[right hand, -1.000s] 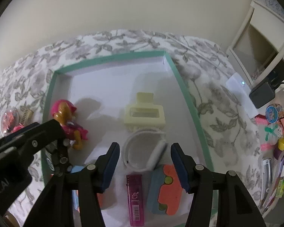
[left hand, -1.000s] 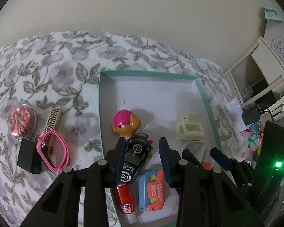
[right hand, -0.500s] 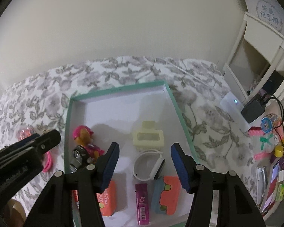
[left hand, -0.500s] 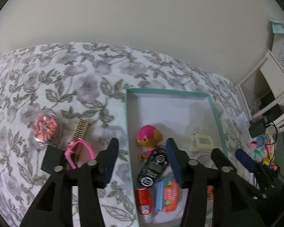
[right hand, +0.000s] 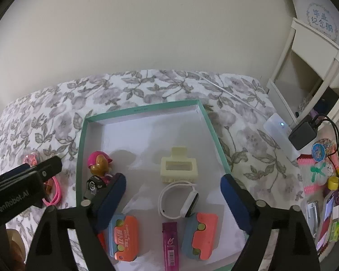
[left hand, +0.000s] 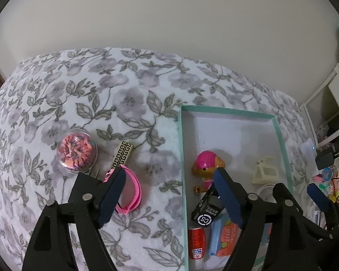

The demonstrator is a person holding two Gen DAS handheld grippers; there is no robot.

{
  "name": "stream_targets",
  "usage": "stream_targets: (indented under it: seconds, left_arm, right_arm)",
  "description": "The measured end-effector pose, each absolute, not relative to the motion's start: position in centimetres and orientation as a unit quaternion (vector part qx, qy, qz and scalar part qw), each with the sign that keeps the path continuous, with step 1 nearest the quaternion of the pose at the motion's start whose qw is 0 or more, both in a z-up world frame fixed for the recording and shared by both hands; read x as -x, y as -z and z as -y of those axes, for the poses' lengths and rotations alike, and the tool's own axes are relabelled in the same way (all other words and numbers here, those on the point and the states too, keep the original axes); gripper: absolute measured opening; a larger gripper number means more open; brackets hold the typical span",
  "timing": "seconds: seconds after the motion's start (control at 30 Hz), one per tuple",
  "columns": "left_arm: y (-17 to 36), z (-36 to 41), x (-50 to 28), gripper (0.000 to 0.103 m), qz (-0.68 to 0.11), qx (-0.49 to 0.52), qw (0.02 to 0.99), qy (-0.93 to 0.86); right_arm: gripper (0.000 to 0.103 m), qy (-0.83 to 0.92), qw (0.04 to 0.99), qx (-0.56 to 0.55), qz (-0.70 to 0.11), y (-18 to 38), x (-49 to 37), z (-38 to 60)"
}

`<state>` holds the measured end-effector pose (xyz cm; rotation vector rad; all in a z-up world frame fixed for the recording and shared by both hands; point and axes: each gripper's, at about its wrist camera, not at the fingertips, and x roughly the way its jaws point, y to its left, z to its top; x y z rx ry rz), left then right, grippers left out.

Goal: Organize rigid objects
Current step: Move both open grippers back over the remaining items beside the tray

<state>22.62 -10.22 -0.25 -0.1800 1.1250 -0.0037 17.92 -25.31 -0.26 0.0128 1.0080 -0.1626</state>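
Floral cloth point(left hand: 128, 94) covers the surface. Far left on it: clear dome point(left hand: 77, 153) with orange bits inside, then a gold key-pattern bar point(left hand: 122, 155), then pink glasses point(left hand: 132, 190) just beside the bar's near end.

Left gripper point(left hand: 169, 197) hangs above the cloth and the tray's left wall; jaws opening, nothing between the pads. Its left finger point(left hand: 111, 197) overlaps the pink glasses in view.

Green-rimmed tray point(right hand: 142, 109) sits right of the loose items. Inside, left to right: pup toy point(right hand: 99, 163) with pink helmet, black tag point(right hand: 93, 186) leaning against it, red tube point(left hand: 196, 244) near the left wall, orange-blue case point(right hand: 124, 237), cream hair clip point(right hand: 178, 168), white watch point(right hand: 178, 199), magenta lighter point(right hand: 169, 245), second orange-blue case point(right hand: 200, 234).

Right gripper point(right hand: 173, 202) hovers over the tray's near half; jaws opening, spread wide around the watch without touching it.

Right of the tray, off the cloth: white box point(right hand: 280, 133) with a lit LED, black charger point(right hand: 304, 134), cluttered small stuff.
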Motion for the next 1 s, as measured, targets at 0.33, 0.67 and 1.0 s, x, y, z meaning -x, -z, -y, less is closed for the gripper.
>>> stream_targets:
  seconds: [0.33, 0.67, 1.0]
  left_arm:
    - [0.4, 9.5, -22.7, 0.097, -0.526, 0.085, 0.846, -0.019]
    - [1.0, 9.3, -22.7, 0.102, -0.528, 0.082, 0.845, -0.035]
    - [0.4, 9.3, -22.8, 0.102, -0.529, 0.073, 0.845, -0.035]
  right_arm:
    - [0.103, 0.071, 0.872, -0.001, -0.485, 0.7, -18.1, 24.9]
    - [0.103, 0.066, 0.867, 0.008, -0.494, 1.5, -18.2, 24.6]
    - [0.103, 0.078, 0.866, 0.018, -0.493, 1.8, -18.1, 24.7]
